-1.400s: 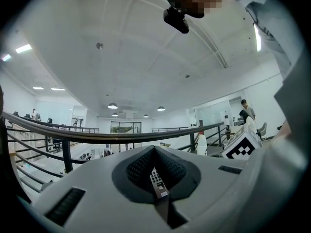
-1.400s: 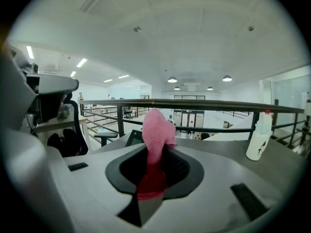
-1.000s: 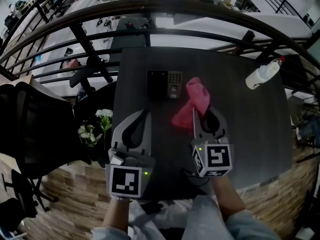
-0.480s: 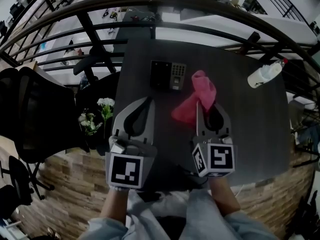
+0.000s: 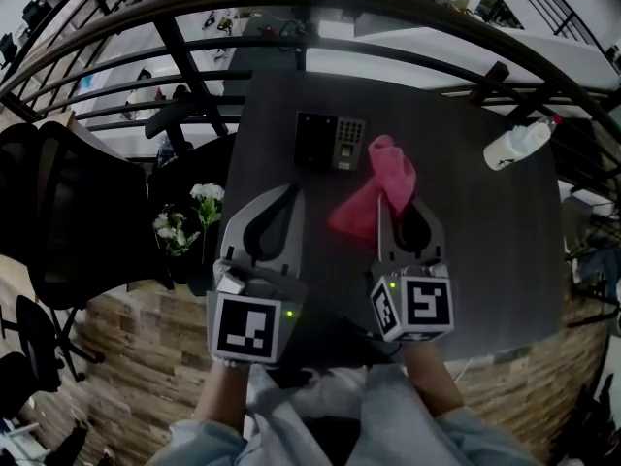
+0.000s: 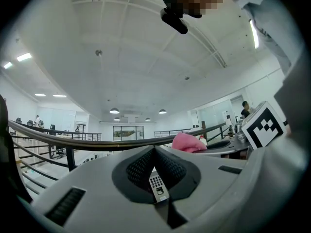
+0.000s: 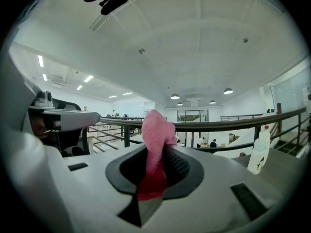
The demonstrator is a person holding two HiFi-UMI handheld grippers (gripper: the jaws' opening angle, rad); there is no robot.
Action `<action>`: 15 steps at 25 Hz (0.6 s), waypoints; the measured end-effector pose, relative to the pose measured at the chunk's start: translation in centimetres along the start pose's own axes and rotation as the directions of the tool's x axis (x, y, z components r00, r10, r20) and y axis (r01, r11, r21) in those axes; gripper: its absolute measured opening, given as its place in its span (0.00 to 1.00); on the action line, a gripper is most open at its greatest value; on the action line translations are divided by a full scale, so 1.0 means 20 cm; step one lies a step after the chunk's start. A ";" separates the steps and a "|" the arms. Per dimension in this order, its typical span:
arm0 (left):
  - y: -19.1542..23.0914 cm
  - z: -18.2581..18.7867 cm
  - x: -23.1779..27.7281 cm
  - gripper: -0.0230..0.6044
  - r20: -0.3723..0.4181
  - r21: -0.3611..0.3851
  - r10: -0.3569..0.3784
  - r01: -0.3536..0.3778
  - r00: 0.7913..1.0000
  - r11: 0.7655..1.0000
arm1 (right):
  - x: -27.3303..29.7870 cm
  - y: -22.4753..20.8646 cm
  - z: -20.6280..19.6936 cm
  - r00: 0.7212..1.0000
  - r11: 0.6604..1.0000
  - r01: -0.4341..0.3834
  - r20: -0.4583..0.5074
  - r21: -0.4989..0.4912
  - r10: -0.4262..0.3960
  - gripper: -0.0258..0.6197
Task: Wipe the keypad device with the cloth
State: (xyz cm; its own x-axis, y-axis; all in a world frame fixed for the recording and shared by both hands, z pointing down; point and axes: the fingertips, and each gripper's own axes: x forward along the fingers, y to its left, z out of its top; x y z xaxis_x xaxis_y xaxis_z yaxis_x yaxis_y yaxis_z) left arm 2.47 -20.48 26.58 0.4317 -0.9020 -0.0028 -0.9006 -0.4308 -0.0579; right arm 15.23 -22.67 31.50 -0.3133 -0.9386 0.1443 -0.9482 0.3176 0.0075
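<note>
Holds cloth [image 5: 386, 175] clenched in fingers of right gripper [image 5: 398, 205], near keypad [image 5: 331, 141] at far edge of counter [image 5: 485, 241]; holds fingers of left gripper [image 5: 289, 194] clenched, empty.

Dark table [image 5: 466, 246] with keypad device [image 5: 331, 141], bottle [image 5: 519, 146]

I stand at a dark grey rectangular table [image 5: 495, 260] pushed up against a black curved metal railing [image 5: 408, 58] at the edge of a mezzanine. Through the bars I can see a pale lower floor with desks [image 5: 87, 13]. To my left a black mesh office chair [image 5: 58, 212] stands on the brown wood-plank floor [image 5: 126, 357], with a bunch of white flowers [image 5: 206, 193] just beside the table's edge. Overhead is a white panelled ceiling [image 6: 136, 57] with round hanging lamps [image 6: 114, 111] and bright strip lights [image 7: 41, 61]. Far across the hall, the white walls [image 6: 87, 127] give way to a glazed partition [image 7: 192, 115].
</note>
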 end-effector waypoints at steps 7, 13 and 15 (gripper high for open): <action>0.01 -0.01 -0.01 0.04 -0.007 -0.005 0.002 -0.002 1.000 1.000 | 0.00 0.02 -0.01 1.000 1.000 -0.006 -0.004 0.002 0.006 0.16; 0.02 -0.02 -0.01 0.04 -0.005 -0.009 0.005 -0.005 1.000 1.000 | 0.01 0.03 -0.01 1.000 1.000 -0.008 -0.007 0.005 0.008 0.16; 0.02 -0.02 -0.01 0.04 -0.009 -0.010 0.003 -0.003 1.000 1.000 | 0.00 0.03 -0.02 1.000 1.000 -0.006 -0.009 0.004 0.006 0.16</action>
State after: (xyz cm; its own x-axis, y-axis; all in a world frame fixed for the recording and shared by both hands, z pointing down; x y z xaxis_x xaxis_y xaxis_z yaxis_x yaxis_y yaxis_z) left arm 2.01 -20.38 26.99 0.4287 -0.9034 0.0061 -0.9022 -0.4285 -0.0483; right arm 14.60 -22.47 31.89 -0.3184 -0.9356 0.1528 -0.9465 0.3226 0.0031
